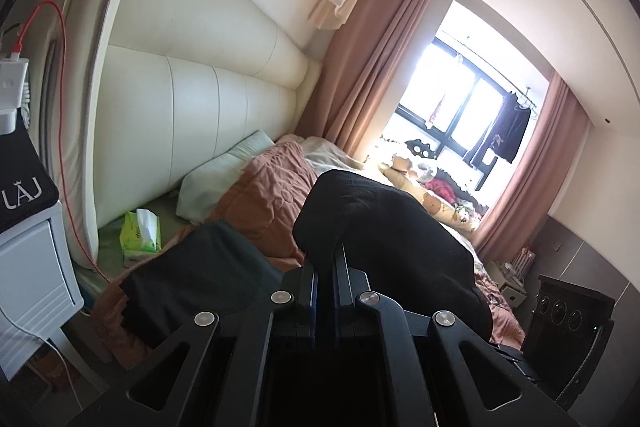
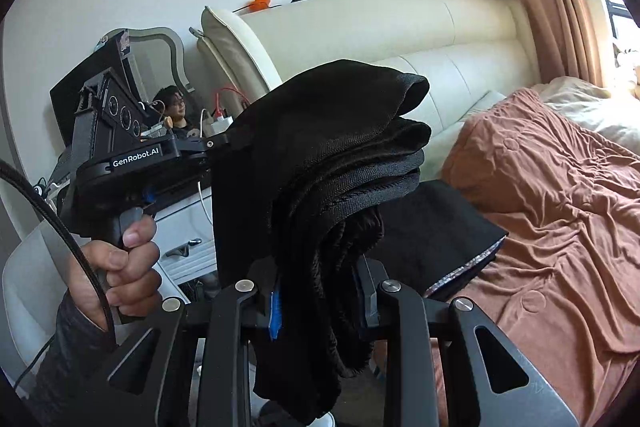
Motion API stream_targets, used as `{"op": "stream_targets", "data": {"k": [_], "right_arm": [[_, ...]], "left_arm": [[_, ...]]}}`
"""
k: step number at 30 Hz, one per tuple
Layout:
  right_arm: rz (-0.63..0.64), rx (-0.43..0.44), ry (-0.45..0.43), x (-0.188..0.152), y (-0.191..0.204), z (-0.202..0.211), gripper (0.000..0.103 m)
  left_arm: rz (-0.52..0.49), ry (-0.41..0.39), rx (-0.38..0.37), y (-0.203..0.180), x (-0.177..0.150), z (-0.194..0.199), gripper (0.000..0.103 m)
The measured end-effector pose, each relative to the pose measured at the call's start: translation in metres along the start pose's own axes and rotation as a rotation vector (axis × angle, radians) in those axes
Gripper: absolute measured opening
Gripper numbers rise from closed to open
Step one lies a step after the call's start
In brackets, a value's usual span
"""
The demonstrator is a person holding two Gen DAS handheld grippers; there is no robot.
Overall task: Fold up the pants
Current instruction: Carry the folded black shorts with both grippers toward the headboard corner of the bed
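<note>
Two grippers: left gripper (image 1: 326,259) and right gripper (image 2: 320,283) both clamping black pants (image 2: 320,155) — folded, lifted.
Tissue pack (image 1: 141,233): lying on bed (image 2: 560,207) — tissue sticking out.

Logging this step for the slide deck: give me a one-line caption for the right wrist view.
Right gripper and left gripper both clamp the folded black pants above the brown-quilted bed.

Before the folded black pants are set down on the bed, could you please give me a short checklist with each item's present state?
1. Left gripper shut on black pants: ok.
2. Right gripper clamping the thick bundle: ok.
3. Fold held together: not ok, layers hang loose below the right jaws.
4. Bare brown bedspread to land on: ok.
5. Other black garment clear of the landing spot: cannot tell.
</note>
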State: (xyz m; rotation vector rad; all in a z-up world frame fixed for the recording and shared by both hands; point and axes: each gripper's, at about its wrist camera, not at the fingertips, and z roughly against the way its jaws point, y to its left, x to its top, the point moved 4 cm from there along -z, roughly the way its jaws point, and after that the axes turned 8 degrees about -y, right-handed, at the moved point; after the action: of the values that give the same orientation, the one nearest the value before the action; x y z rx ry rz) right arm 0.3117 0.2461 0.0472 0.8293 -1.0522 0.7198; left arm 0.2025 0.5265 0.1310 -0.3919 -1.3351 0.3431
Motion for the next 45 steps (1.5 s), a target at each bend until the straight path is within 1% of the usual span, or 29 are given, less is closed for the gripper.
{"op": "stream_targets", "data": {"k": [6, 13, 17, 24, 34, 41, 43, 45], "right_arm": [[-0.029, 0.011, 0.02, -0.002, -0.017, -0.051, 0.023], [-0.085, 0.035, 0.044, -0.008, -0.042, -0.103, 0.023], [-0.118, 0.044, 0.065, -0.014, -0.056, -0.134, 0.024], [-0.172, 0.043, 0.103, -0.018, -0.08, -0.183, 0.024], [-0.3, 0.036, 0.149, -0.027, -0.121, -0.222, 0.024], [-0.409, 0.053, 0.17, -0.039, -0.153, -0.241, 0.024], [-0.435, 0.052, 0.172, -0.045, -0.163, -0.245, 0.024], [-0.458, 0.047, 0.185, -0.051, -0.173, -0.249, 0.024]], "left_arm": [[0.002, 0.01, 0.048, 0.033, 0.003, -0.033, 0.005], [0.019, 0.057, 0.108, 0.07, -0.003, -0.079, 0.005], [0.052, 0.075, 0.129, 0.09, -0.008, -0.104, 0.005], [0.079, 0.133, 0.176, 0.118, -0.018, -0.156, 0.005], [0.087, 0.232, 0.22, 0.146, -0.036, -0.222, 0.005], [0.069, 0.284, 0.249, 0.151, -0.047, -0.264, 0.005], [0.034, 0.314, 0.275, 0.151, -0.054, -0.278, 0.005], [0.021, 0.371, 0.325, 0.155, -0.065, -0.29, 0.007]]}}
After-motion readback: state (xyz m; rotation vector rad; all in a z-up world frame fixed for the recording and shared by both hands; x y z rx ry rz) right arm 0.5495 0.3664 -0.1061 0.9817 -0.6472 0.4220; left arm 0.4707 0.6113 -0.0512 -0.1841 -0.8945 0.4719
